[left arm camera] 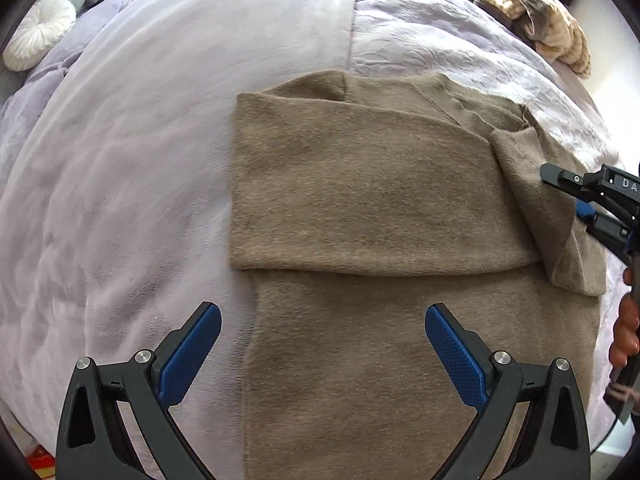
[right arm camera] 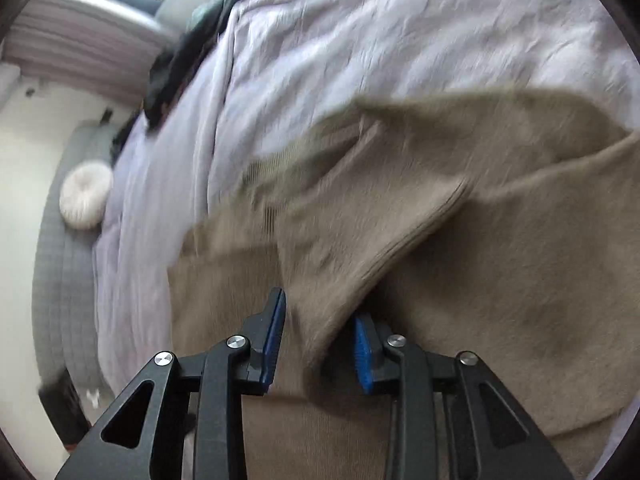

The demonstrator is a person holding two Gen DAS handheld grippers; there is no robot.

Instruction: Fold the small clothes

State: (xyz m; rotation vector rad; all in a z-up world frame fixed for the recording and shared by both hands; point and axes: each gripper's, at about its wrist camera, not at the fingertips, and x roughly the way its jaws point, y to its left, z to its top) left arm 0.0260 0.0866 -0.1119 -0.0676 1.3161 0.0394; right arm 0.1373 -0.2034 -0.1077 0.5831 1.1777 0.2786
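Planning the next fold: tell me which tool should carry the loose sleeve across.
Right. The right tool already grips the brown sweater sleeve flap; the left tool hangs open, holding nothing.

I see a plain brown sweater (left arm camera: 360, 184) with no pattern on it. It lies on a pale purple blanket (left arm camera: 140, 160). My left gripper (left arm camera: 322, 340) is black with blue pads (left arm camera: 192, 354), and my right gripper (right arm camera: 320, 340) looks the same. A round white cushion (left arm camera: 38, 32) sits far off, by a tan and cream fuzzy pile (left arm camera: 536, 24).
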